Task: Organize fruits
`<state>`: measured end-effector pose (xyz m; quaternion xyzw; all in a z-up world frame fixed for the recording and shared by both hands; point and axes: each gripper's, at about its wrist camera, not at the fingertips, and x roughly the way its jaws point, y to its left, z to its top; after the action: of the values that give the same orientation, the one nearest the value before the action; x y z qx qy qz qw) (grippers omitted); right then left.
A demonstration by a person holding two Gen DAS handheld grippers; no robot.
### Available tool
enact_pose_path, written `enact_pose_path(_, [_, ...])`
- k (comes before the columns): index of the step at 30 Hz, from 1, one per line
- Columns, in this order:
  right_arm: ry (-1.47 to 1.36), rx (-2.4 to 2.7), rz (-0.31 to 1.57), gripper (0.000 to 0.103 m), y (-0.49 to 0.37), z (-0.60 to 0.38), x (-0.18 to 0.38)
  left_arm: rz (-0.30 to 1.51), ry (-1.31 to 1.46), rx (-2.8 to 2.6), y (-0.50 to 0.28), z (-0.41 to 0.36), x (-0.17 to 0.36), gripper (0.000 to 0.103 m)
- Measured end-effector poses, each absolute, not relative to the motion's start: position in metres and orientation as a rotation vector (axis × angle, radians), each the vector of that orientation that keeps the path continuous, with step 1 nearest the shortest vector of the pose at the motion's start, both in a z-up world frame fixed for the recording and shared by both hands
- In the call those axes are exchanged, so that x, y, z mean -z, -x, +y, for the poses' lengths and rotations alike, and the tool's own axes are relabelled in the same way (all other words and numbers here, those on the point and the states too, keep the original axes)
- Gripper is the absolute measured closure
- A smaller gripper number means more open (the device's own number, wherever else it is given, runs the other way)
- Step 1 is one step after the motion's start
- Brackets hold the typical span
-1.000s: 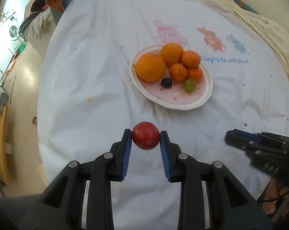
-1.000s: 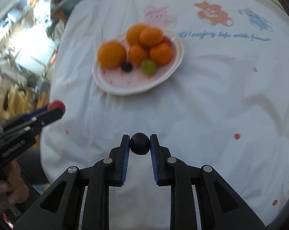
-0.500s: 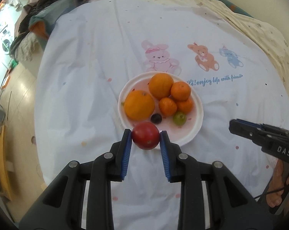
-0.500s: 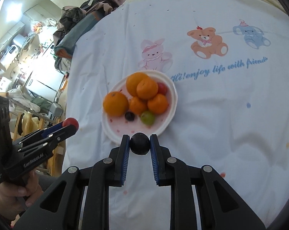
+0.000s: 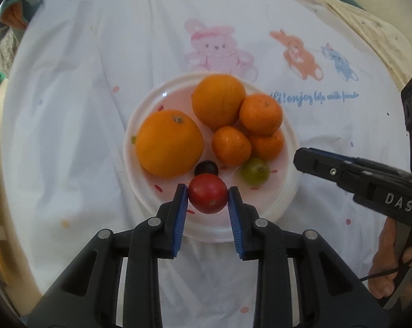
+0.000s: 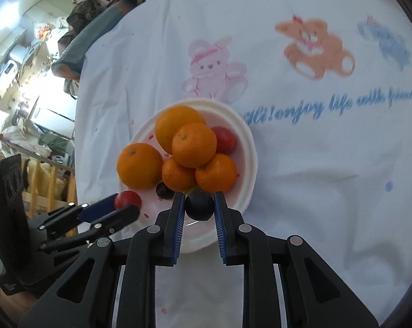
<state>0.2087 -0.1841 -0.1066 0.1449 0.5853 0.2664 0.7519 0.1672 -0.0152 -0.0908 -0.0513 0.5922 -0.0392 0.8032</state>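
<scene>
A white plate (image 5: 292,164) on the cloth holds several oranges and mandarins (image 5: 169,143), a dark grape (image 5: 206,167) and a green grape (image 5: 254,170). My left gripper (image 5: 208,197) is shut on a red tomato (image 5: 207,197), held over the plate's near edge. My right gripper (image 6: 199,205) is shut on a dark plum (image 6: 199,205), held over the near rim of the plate (image 6: 248,147). Another red tomato (image 6: 224,140) lies at the plate's far side. The left gripper and its tomato (image 6: 127,200) show at the left in the right wrist view.
The table carries a white cloth printed with a pink bunny (image 5: 214,46), an orange bear (image 6: 314,47) and blue lettering. The right gripper's body (image 5: 370,183) reaches in from the right in the left wrist view. A cluttered room (image 6: 28,63) lies beyond the table's left edge.
Both grippers have moved forward to the plate, each still holding its fruit. The tomato and the plum now hang over the plate's near rim.
</scene>
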Motion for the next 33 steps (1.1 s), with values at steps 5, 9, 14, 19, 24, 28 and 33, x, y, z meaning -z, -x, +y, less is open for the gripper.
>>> enact_pose_path(5, [-0.334, -0.557, 1.318, 0.080, -0.213, -0.186, 0.126, 1.284, 0.113, 0.088, -0.170, -0.015, 0.100, 0.077])
enact_pose_path(9, [-0.360, -0.539, 1.330, 0.080, -0.213, -0.189, 0.127, 1.294, 0.112, 0.101, -0.174, -0.018, 0.101, 0.077])
enact_pose_path(14, [-0.360, -0.554, 1.353, 0.079, -0.212, -0.186, 0.133, 1.303, 0.113, 0.112, -0.175, -0.023, 0.101, 0.077])
enact_pose_path(19, [-0.325, -0.553, 1.342, 0.077, -0.212, -0.183, 0.129, 1.317, 0.093, 0.112, -0.174, -0.024, 0.104, 0.076])
enact_pose_path(24, [-0.330, -0.563, 1.323, 0.075, -0.212, -0.183, 0.122, 1.305, 0.093, 0.107, -0.171, -0.023, 0.101, 0.033])
enact_pose_path(28, [-0.331, -0.568, 1.298, 0.044, -0.211, -0.185, 0.110, 1.292, 0.095, 0.100, -0.168, -0.024, 0.087, 0.032])
enact_pose_path(33, [-0.300, -0.579, 1.257, 0.041, -0.204, -0.190, 0.079, 1.242, 0.087, 0.041, -0.156, -0.015, 0.051, 0.032])
